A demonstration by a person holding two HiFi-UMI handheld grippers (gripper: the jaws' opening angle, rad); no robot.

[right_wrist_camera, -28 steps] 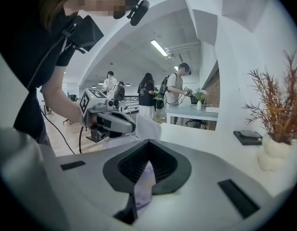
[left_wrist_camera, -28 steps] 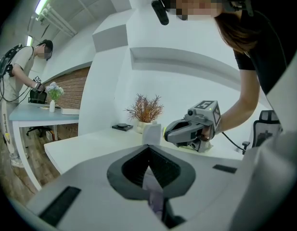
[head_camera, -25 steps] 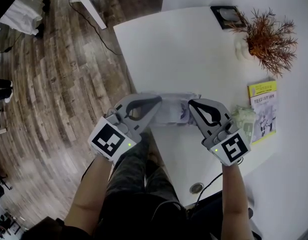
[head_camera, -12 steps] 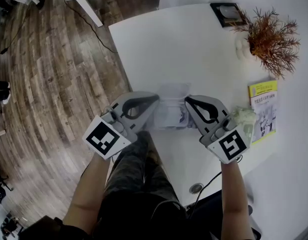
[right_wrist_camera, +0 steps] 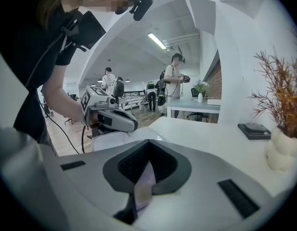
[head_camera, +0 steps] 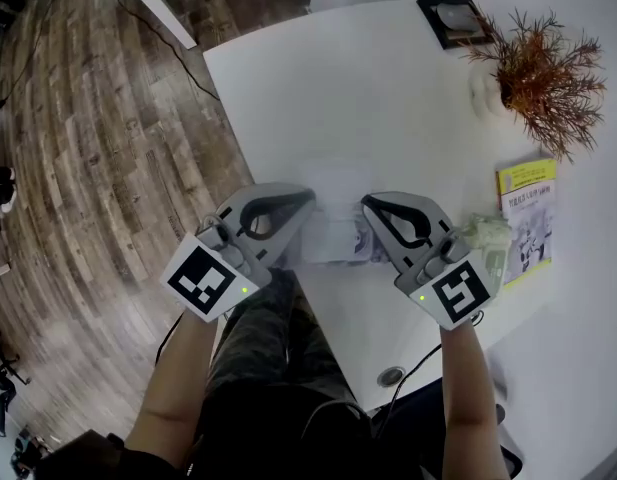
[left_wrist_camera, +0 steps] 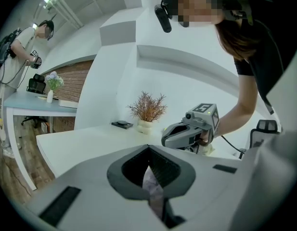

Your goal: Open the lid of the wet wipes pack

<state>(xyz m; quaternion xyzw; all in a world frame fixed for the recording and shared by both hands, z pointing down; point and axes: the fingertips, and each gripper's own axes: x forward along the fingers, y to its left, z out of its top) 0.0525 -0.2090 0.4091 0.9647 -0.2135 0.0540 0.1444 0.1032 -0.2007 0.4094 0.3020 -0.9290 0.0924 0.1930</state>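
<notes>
Over the near edge of the white table (head_camera: 388, 98), the left gripper (head_camera: 300, 213) and right gripper (head_camera: 373, 220) angle in toward each other. Each is clamped tight on one end of the wet wipes pack (head_camera: 333, 236). The pack is stretched between them, its long axis running left to right.

White table (head_camera: 378, 98) with plant (head_camera: 533, 68), booklet (head_camera: 528, 218), tray (head_camera: 450, 20)
</notes>
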